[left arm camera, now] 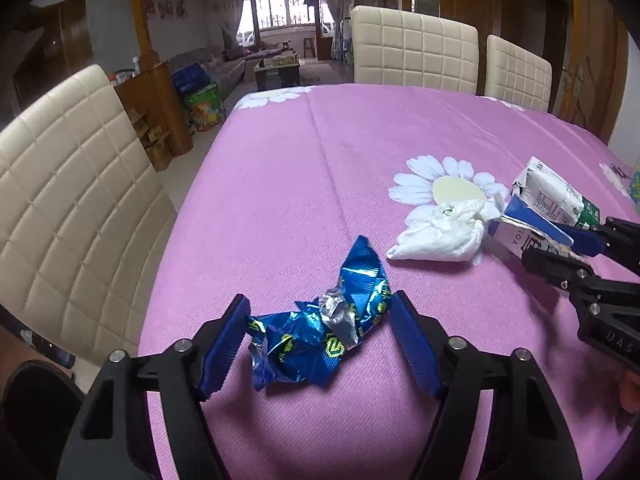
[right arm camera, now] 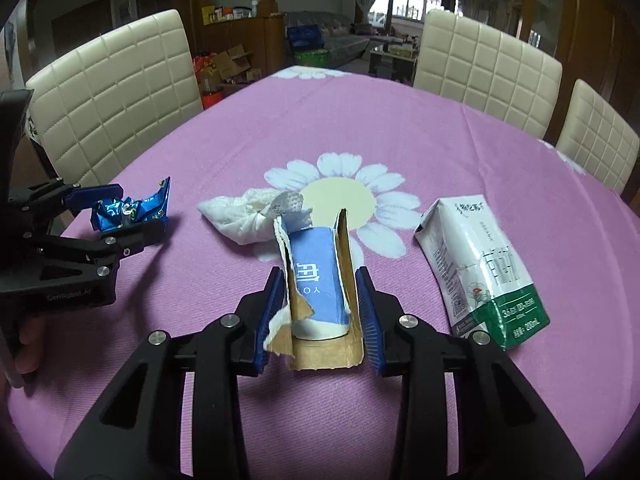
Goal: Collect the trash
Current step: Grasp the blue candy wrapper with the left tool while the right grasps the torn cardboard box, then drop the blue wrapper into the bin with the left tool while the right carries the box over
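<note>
A crumpled blue foil wrapper [left arm camera: 324,328] lies on the pink tablecloth between the fingers of my open left gripper [left arm camera: 320,340], which straddles it without clamping. It also shows in the right wrist view [right arm camera: 128,210]. My right gripper [right arm camera: 320,308] is shut on a torn blue and brown paper cup [right arm camera: 320,280], pads pressed on its sides; the cup also shows in the left wrist view [left arm camera: 528,236]. A crumpled white tissue [left arm camera: 440,232] lies beside the cup. A white and green milk carton [right arm camera: 480,264] lies to the right.
The table [left arm camera: 320,168] has a pink cloth with daisy prints. Cream padded chairs [left arm camera: 72,208] stand along its left and far sides. A living room with boxes and a sofa lies beyond.
</note>
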